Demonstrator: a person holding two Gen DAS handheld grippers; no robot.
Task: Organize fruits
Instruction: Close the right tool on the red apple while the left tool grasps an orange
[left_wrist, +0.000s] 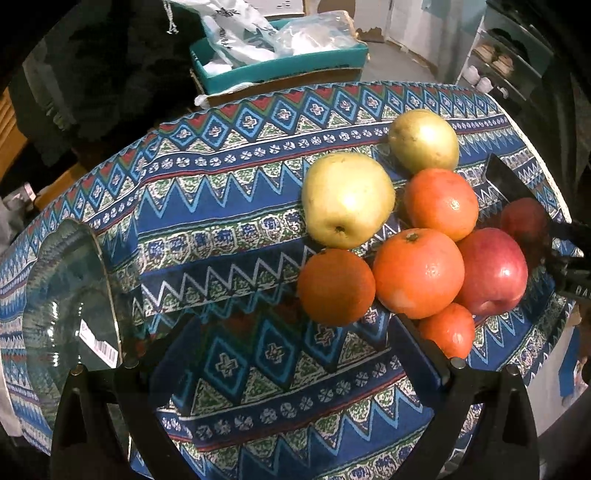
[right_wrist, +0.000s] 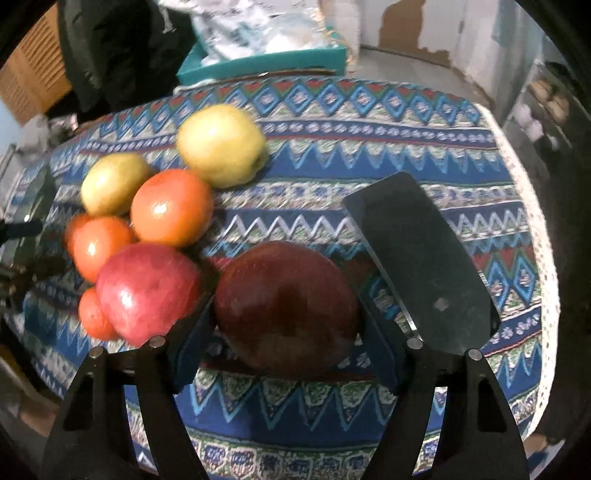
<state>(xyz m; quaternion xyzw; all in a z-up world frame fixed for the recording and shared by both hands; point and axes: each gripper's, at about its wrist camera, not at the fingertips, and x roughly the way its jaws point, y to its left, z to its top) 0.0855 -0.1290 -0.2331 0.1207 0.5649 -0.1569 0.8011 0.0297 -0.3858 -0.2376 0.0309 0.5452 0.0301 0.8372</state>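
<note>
Fruits sit clustered on a round table covered with a patterned blue tablecloth: two yellow-green apples, several oranges and two red apples. In the left wrist view, the nearer yellow apple touches the farther yellow apple region only loosely, with an orange between and just beside both. A large orange sits at the middle of the pile, a darker orange on its left, a small orange below it, and a bright red apple pressed against its right side. The left gripper hovers over bare cloth with its fingers spread wide and nothing between them. A clear glass bowl stands at the left edge of that view, well apart from the fruit, with a barcode sticker on it. In the right wrist view, the right gripper has its two fingers against either side of a dark red apple, pinching it just beside the bright red apple. Behind the table, a teal box holds plastic bags.
</note>
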